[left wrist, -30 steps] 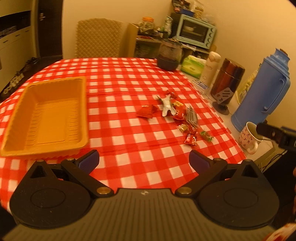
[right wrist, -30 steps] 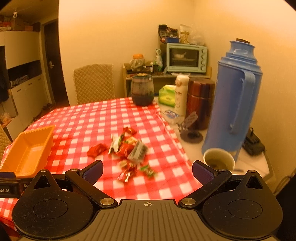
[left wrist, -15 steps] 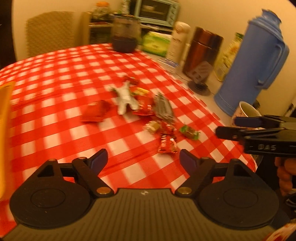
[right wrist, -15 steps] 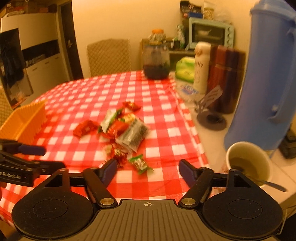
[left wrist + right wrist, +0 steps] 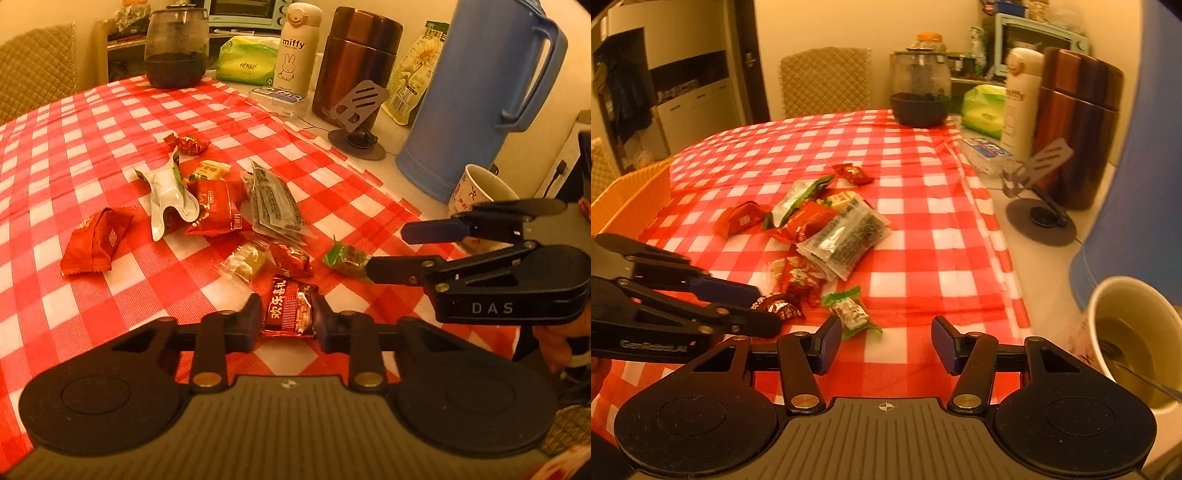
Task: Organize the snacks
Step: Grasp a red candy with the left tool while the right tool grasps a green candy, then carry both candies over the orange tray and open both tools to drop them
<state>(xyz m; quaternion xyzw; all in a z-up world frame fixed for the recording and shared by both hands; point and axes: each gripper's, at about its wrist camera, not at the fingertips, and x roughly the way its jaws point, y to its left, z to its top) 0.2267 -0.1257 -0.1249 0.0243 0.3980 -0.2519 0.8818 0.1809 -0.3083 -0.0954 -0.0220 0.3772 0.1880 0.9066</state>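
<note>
The left gripper (image 5: 287, 320), jaws just closing, clamps a crinkly red foil snack packet (image 5: 289, 308); the right gripper (image 5: 881, 341), jaws narrowing, straddles a green-ended candy (image 5: 851, 312) untouched.

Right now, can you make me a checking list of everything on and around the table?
Surface: red-and-white checked tablecloth; bare white tabletop beside it.
Job's things: heap of wrapped snacks on the cloth; orange tray at the left edge.
Clutter: blue thermos, brown flask, white Miffy bottle, dark jar, green tissue pack, phone stand, cup with a spoon.
Tools: left tool closed on a red snack packet; right tool open, jaws just closing, green candy by its left pad.
Cables: one plug lead far right.
Surroundings: quilted chair, toaster oven, cabinets.
</note>
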